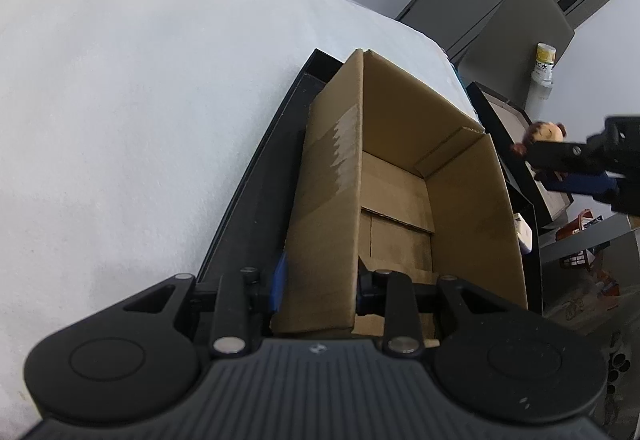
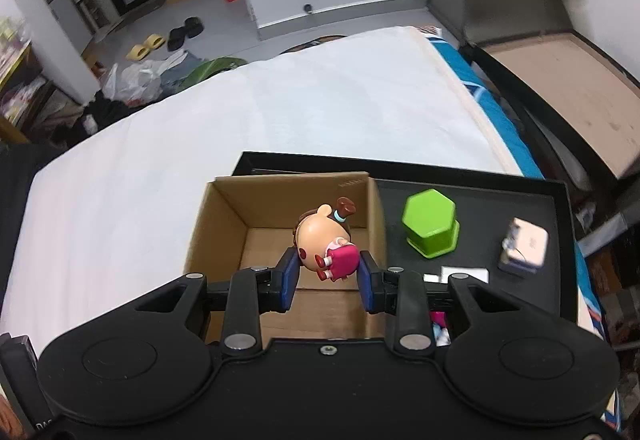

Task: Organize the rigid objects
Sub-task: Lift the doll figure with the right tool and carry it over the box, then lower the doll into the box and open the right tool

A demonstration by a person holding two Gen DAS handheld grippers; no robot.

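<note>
An open, empty cardboard box [image 1: 400, 176] [image 2: 240, 212] stands in a black tray [image 1: 256, 196] [image 2: 480, 208] on a white bed. My left gripper [image 1: 320, 280] is shut on the box's near-left wall, one blue pad outside, one inside. My right gripper [image 2: 328, 272] is shut on a small doll figure [image 2: 324, 240] with a tan head and pink dress, held above the box. The doll [image 1: 540, 134] and right gripper [image 1: 580, 168] show at the right edge of the left wrist view.
In the tray right of the box stand a green hexagonal container [image 2: 430, 224], a small white-and-blue box [image 2: 524, 246] and white cards [image 2: 464, 274]. A brown-topped black table [image 2: 560, 92] with a bottle [image 1: 544, 68] stands beside the bed. Slippers and bags lie on the floor.
</note>
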